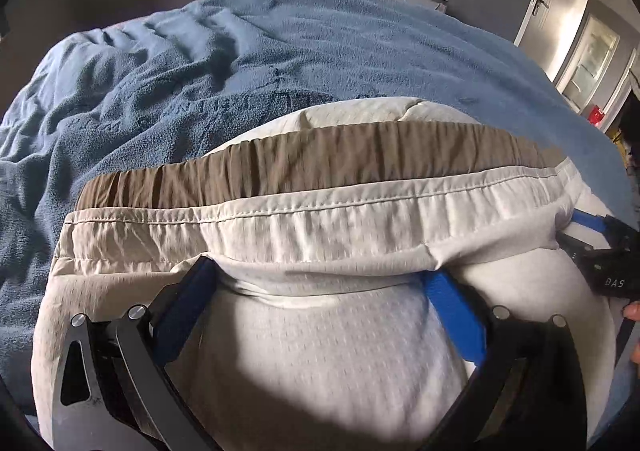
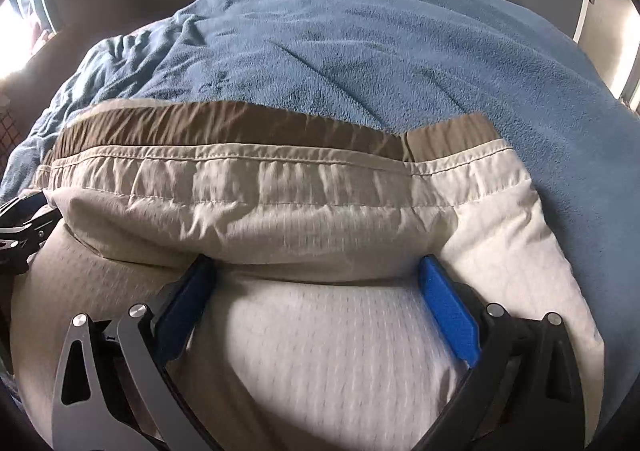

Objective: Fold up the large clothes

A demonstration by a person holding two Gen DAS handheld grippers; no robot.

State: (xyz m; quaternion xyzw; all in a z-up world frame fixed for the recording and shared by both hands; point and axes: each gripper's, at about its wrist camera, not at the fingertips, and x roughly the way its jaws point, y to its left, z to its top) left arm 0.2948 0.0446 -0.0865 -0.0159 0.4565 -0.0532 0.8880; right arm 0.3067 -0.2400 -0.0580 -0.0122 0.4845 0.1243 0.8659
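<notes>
Item: pale beige shorts (image 1: 320, 331), mesh-lined, with brown-backed elastic waistband (image 1: 312, 159); lying on the blue fleece blanket (image 1: 240, 63) covering the bed, toward its near edge, waistband facing the far edge.

Left tool (image 1: 318, 283): spread wide, gripping nothing; blue fingers (image 1: 456, 315) resting on the mesh just below the waistband seam, cloth bulging up between them.

Right tool (image 2: 318, 275): likewise spread wide and empty-handed, fingertips tucked against the fold under the waistband, nearer the right-hand end of the garment.

Risks, judged from this layout:
- Closing on a single layer only, leaving the under layer behind and skewing the fold.
- Pinching the fleece along with the shorts, dragging the blanket and rumpling the bed.
- Slippery thin fabric sliding out of the fingers during a lift, owing to a shallow bite near the seam.
- Uneven pull between the two tools, twisting the waistband off square.
- Trapping the bulge already showing in the lining as a crease.
</notes>
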